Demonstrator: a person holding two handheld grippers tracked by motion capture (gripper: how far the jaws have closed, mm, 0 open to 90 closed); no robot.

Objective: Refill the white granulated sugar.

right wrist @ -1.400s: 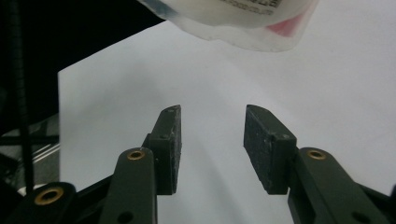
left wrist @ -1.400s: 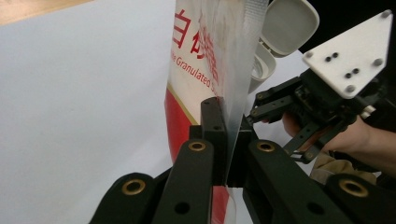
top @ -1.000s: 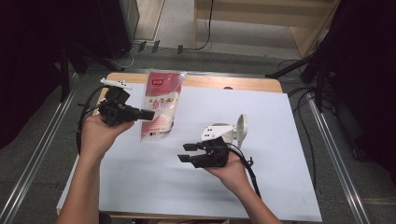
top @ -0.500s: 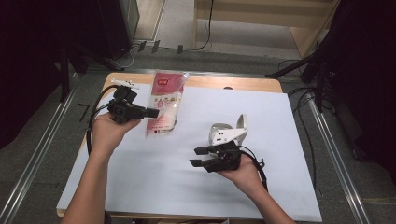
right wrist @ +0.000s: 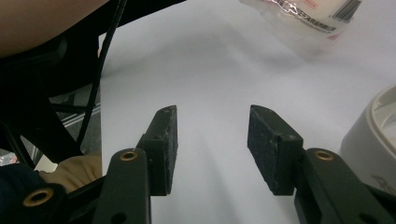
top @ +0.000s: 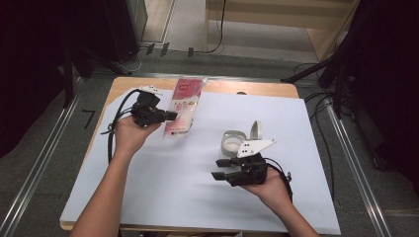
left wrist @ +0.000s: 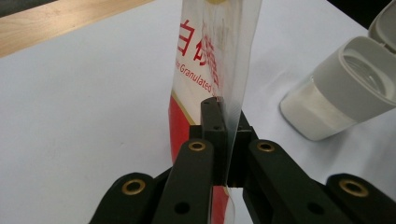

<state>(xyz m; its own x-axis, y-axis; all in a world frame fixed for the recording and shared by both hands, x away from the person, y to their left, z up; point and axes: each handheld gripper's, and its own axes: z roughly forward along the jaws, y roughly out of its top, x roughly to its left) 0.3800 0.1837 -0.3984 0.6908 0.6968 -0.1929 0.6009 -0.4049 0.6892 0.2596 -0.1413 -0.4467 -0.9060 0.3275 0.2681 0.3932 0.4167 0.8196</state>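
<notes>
- Left gripper (top: 170, 116) clamped on the edge of a sugar bag (left wrist: 212, 60).
- Right gripper (right wrist: 212, 149) wide apart, holding nothing.
- Open jar (top: 233, 141) just beside the right gripper, on white paper (top: 197, 177).

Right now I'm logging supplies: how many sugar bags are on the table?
1. The sugar bag is at the far left of the white sheet, its edge clamped in the left gripper. None else visible.

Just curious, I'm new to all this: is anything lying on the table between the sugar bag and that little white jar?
No. In the high view, only bare white sheet separates the sugar bag from the jar.
</notes>
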